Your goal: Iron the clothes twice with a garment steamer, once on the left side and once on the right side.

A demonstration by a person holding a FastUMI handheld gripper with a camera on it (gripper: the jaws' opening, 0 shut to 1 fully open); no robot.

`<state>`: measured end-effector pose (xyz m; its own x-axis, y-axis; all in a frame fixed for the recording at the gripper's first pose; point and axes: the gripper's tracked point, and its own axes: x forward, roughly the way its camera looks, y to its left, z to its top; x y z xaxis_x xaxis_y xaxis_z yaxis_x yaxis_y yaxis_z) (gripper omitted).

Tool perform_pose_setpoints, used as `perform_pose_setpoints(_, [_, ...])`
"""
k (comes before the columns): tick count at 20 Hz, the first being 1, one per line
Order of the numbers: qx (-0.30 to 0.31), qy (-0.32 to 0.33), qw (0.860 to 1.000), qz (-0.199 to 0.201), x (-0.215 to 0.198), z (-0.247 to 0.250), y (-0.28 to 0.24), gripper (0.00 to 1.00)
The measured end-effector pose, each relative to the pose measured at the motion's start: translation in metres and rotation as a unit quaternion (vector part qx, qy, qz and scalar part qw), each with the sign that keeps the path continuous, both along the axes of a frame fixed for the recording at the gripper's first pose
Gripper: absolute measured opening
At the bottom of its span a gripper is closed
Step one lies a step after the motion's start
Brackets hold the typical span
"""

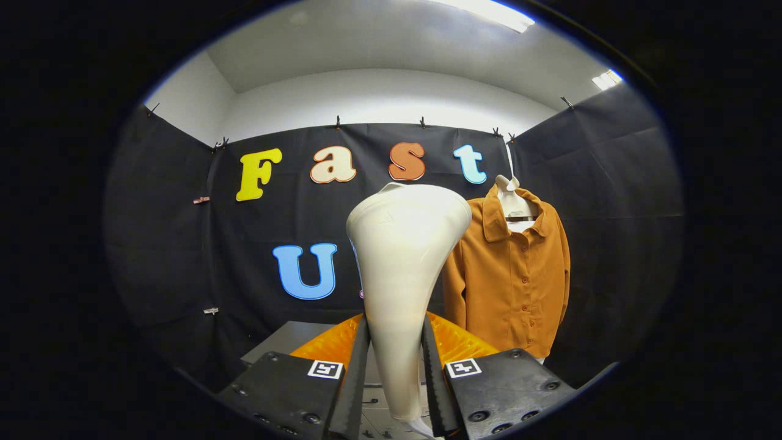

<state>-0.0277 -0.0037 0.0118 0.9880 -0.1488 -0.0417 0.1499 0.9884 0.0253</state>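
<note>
The gripper clamps both fingers on the white garment steamer, its long axis upright, flared head topmost. The orange shirt hangs on a hanger beyond, right of the steamer, apart from it.

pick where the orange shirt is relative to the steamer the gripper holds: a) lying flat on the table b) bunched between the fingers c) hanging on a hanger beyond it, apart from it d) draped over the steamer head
c: the orange shirt hangs on a hanger against the booth wall, beyond the white steamer that the gripper clamps between both fingers, with no contact between steamer head and cloth.
</note>
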Motion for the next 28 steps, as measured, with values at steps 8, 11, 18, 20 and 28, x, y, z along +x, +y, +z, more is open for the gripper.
perform_pose_setpoints(8, [-0.005, 0.005, 1.0, 0.006, -0.005, -0.002, 0.011, 0.46])
perform_pose_setpoints(11, [-0.005, 0.005, 1.0, 0.007, -0.007, -0.001, 0.013, 0.47])
perform_pose_setpoints(18, [-0.008, 0.003, 1.0, 0.005, -0.009, 0.0, 0.016, 0.47])
perform_pose_setpoints(20, [-0.008, 0.003, 1.0, 0.005, -0.008, 0.001, 0.017, 0.47])
perform_pose_setpoints(28, [-0.01, 0.003, 1.0, 0.008, -0.008, 0.001, 0.021, 0.47])
